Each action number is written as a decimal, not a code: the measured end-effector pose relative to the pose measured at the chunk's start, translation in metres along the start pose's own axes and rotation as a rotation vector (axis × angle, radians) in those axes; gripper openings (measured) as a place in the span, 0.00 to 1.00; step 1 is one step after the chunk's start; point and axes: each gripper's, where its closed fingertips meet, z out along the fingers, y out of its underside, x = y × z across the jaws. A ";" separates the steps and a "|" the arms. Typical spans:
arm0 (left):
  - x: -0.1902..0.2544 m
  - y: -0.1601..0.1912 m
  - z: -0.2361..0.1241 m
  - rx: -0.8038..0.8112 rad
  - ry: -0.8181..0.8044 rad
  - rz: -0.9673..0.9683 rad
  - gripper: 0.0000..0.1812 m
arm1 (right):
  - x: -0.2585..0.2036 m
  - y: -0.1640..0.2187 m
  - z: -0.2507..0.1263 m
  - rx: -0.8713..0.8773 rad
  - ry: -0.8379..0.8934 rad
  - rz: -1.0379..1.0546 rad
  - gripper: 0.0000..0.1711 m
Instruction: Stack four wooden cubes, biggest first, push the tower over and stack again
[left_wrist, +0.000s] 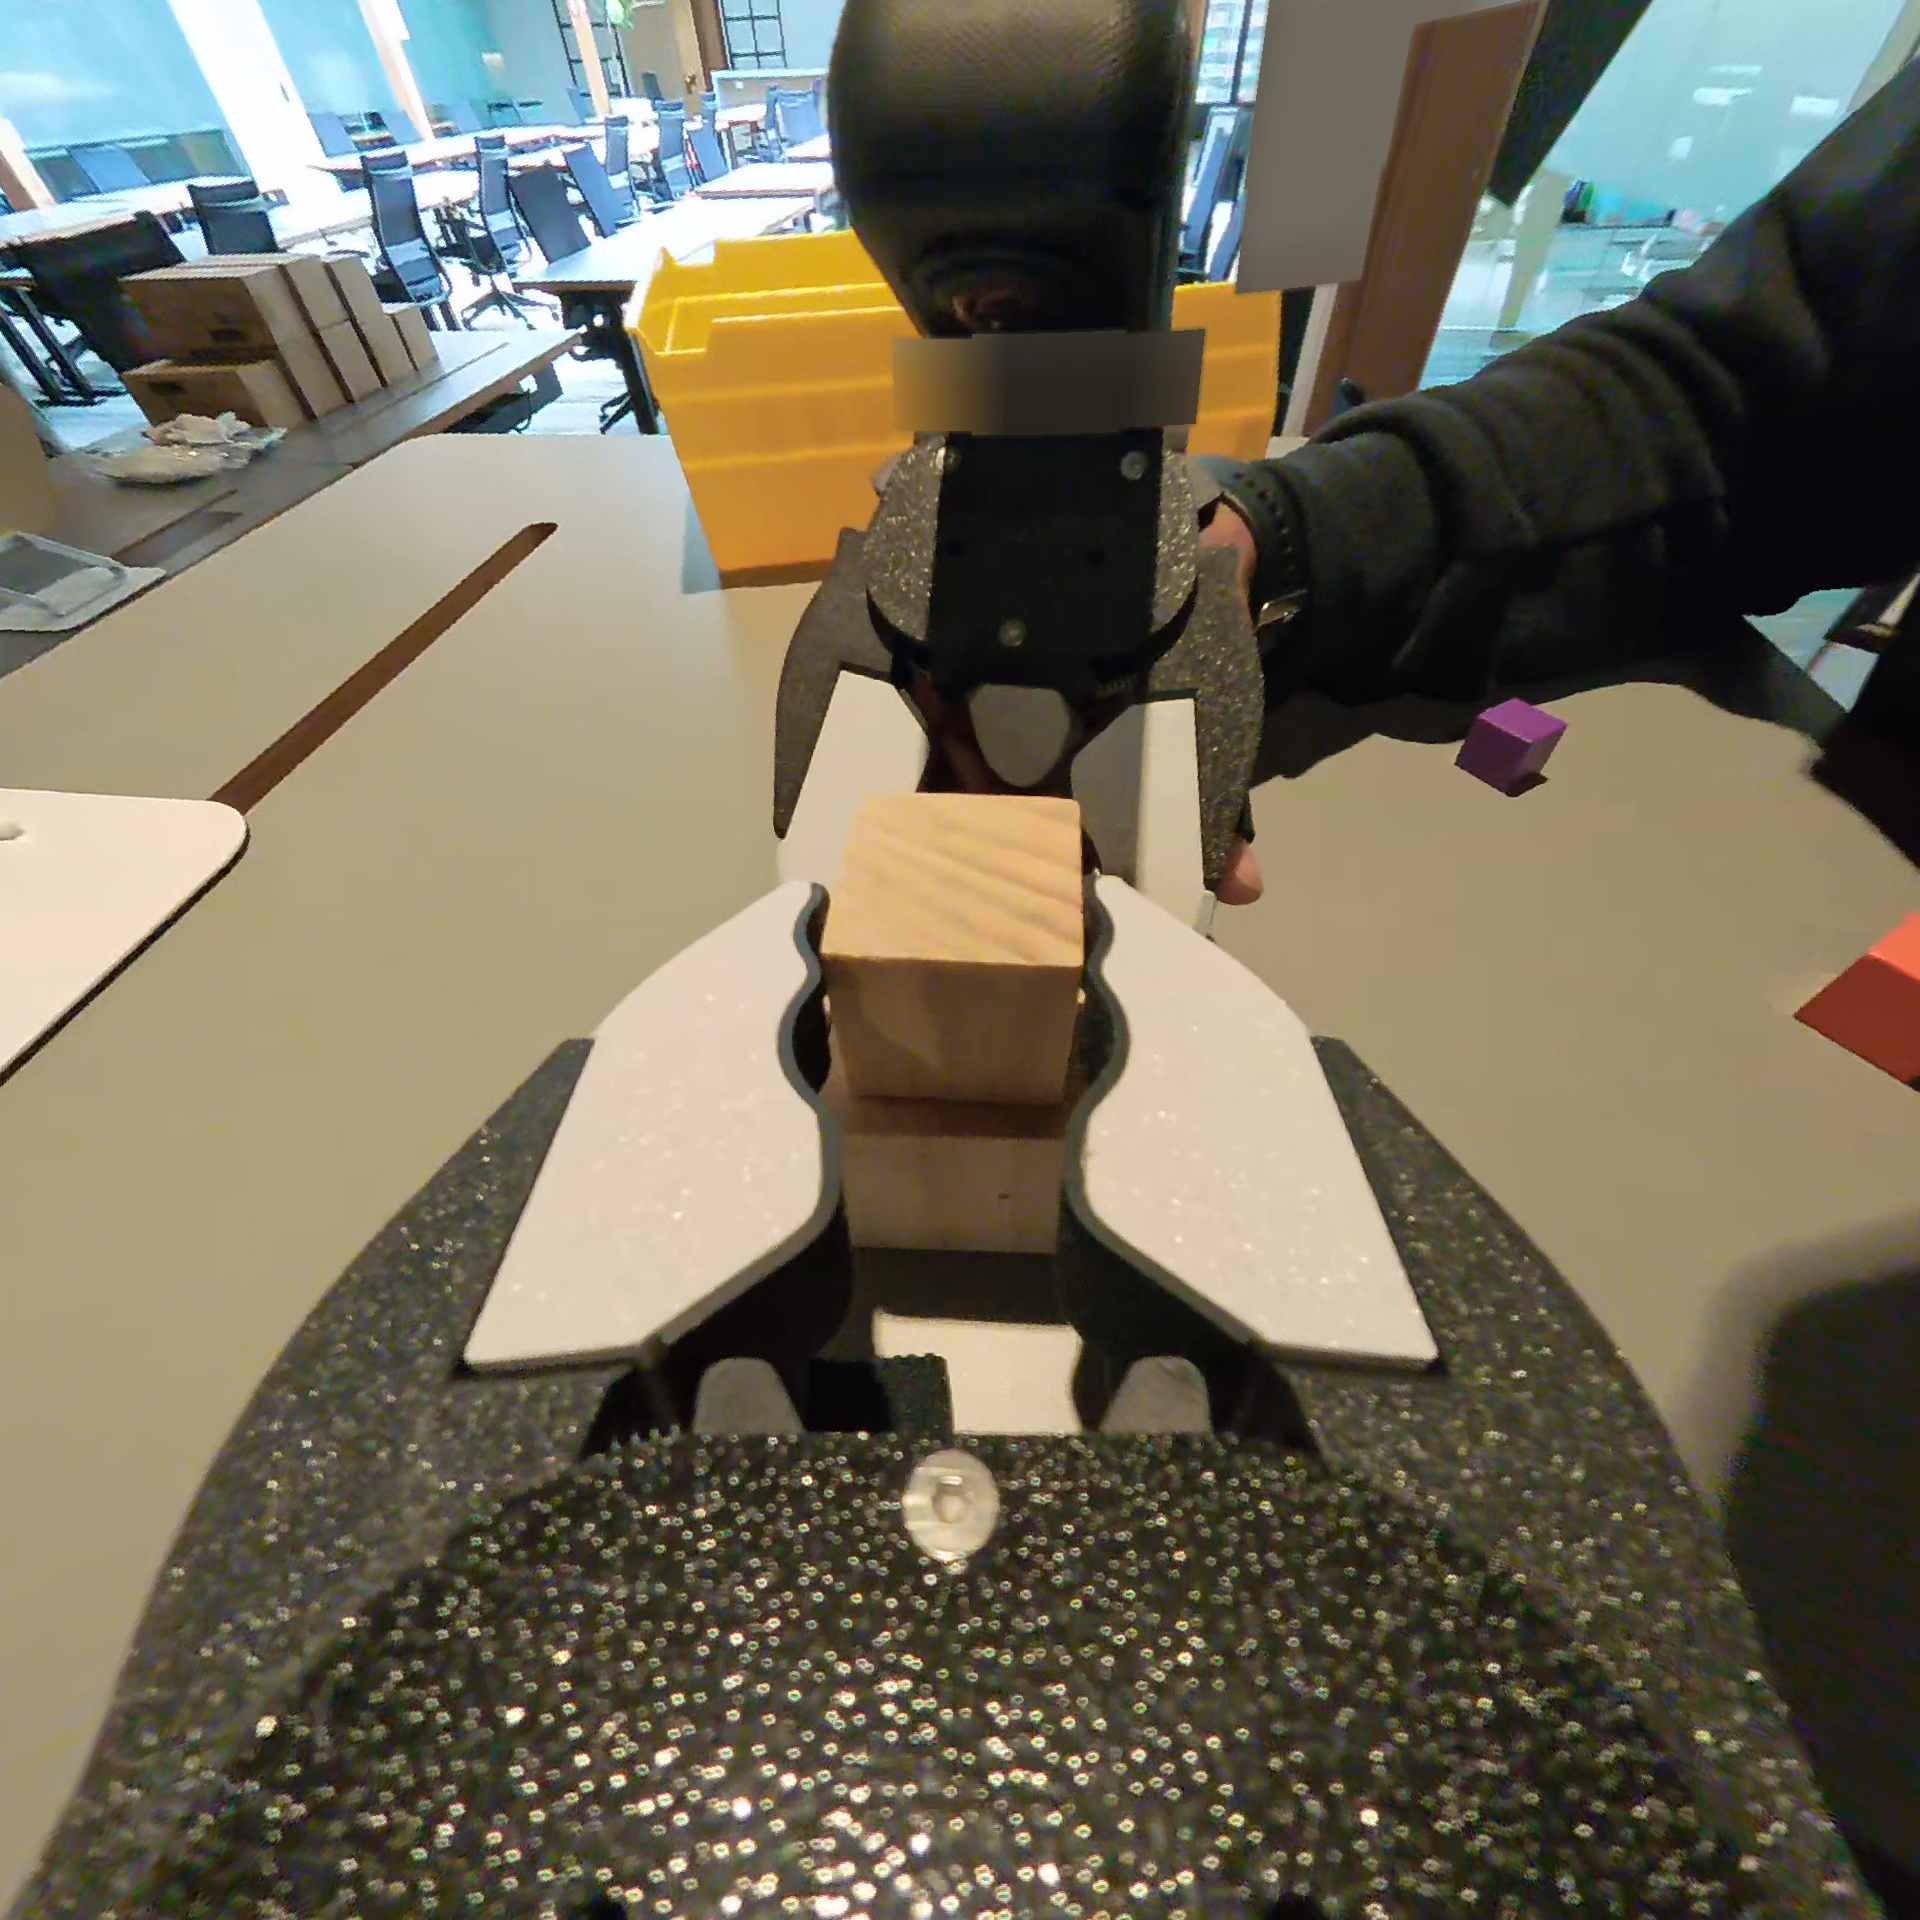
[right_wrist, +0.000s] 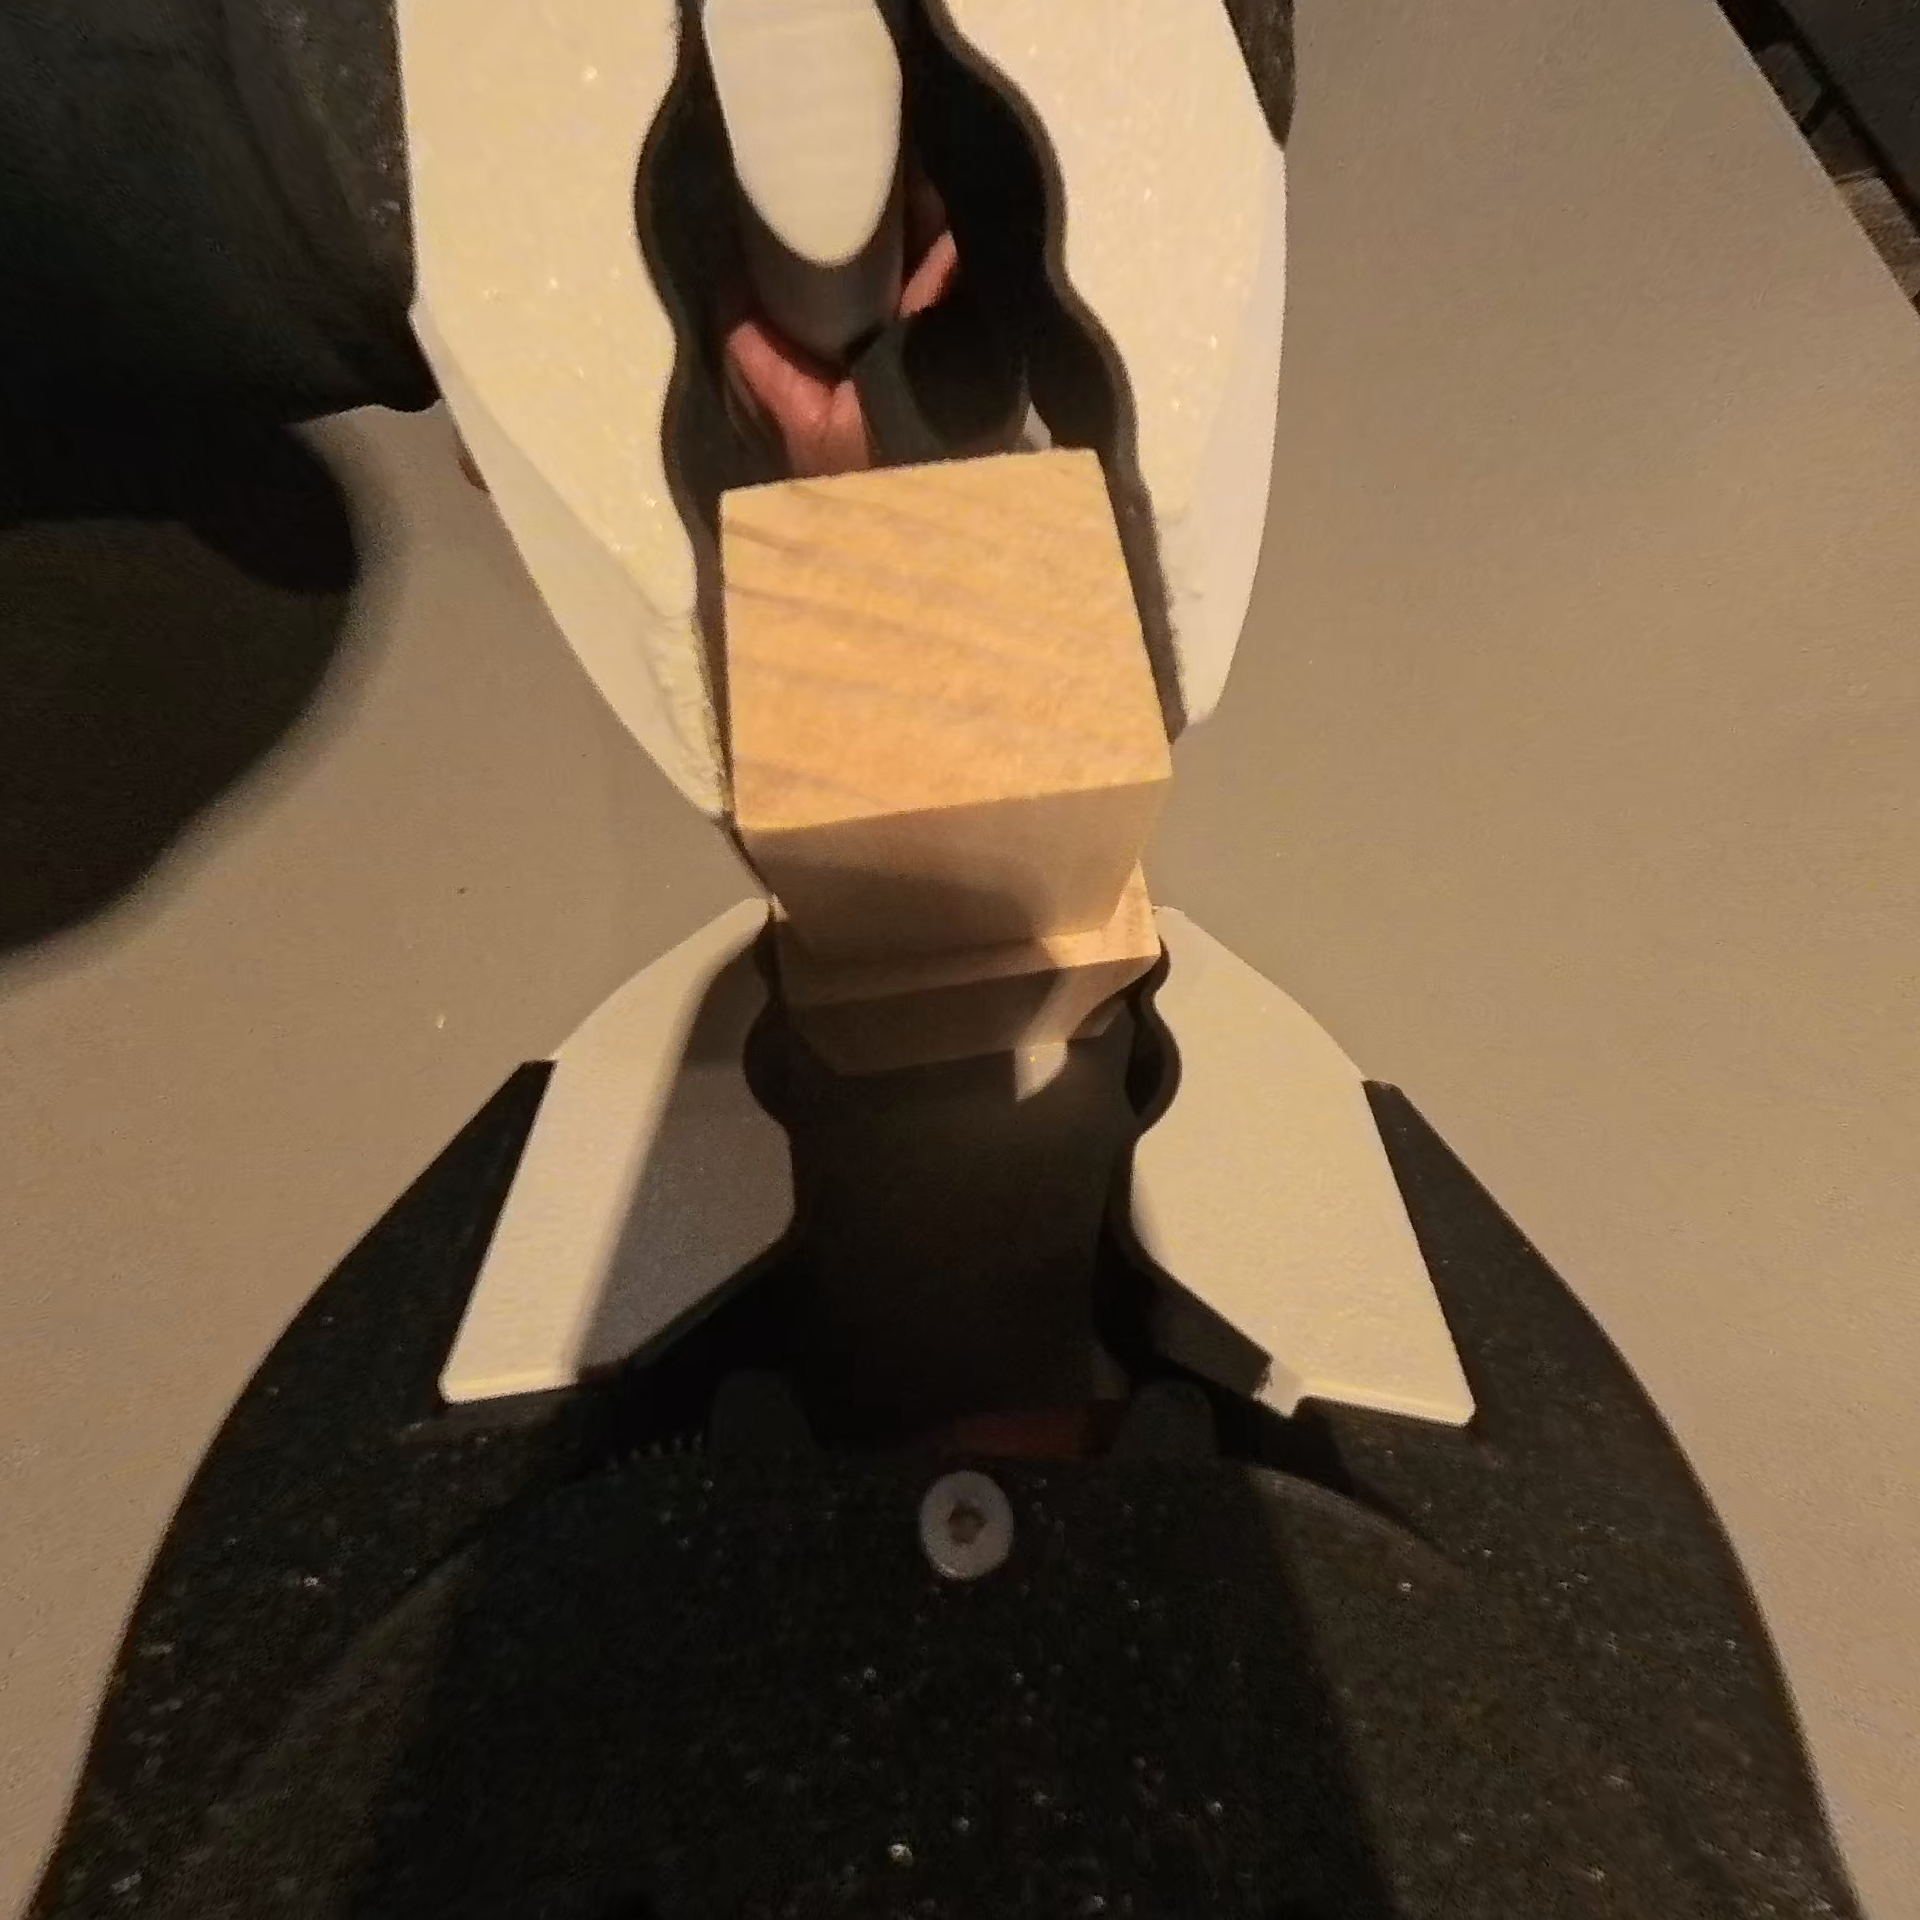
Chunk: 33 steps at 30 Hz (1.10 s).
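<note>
Two plain wooden cubes stand stacked on the grey table. My left gripper is shut on the top wooden cube, its white pads against both sides. The top cube rests on the lower wooden cube, slightly twisted against it. My right gripper faces the left one from the far side, and its fingertips sit tight against the sides of the lower cube. In the right wrist view the top cube sits between the left gripper's fingers. No other wooden cubes are in view.
A small purple cube and a red block lie on the table to the right. A yellow bin stands behind. A white board lies at the left. A person's dark sleeve reaches in from the right. The left gripper's tips are roughly 5 centimeters from the right gripper's.
</note>
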 end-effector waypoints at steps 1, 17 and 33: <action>0.000 0.000 0.000 -0.001 0.004 -0.005 0.25 | 0.000 0.000 0.000 0.000 -0.001 -0.001 0.38; -0.064 -0.024 -0.092 0.393 -0.156 -0.126 0.32 | -0.023 0.003 -0.016 0.039 -0.280 0.012 0.47; -0.099 -0.027 -0.106 0.449 -0.439 -0.057 0.31 | -0.064 -0.010 -0.086 0.145 0.007 -0.041 0.45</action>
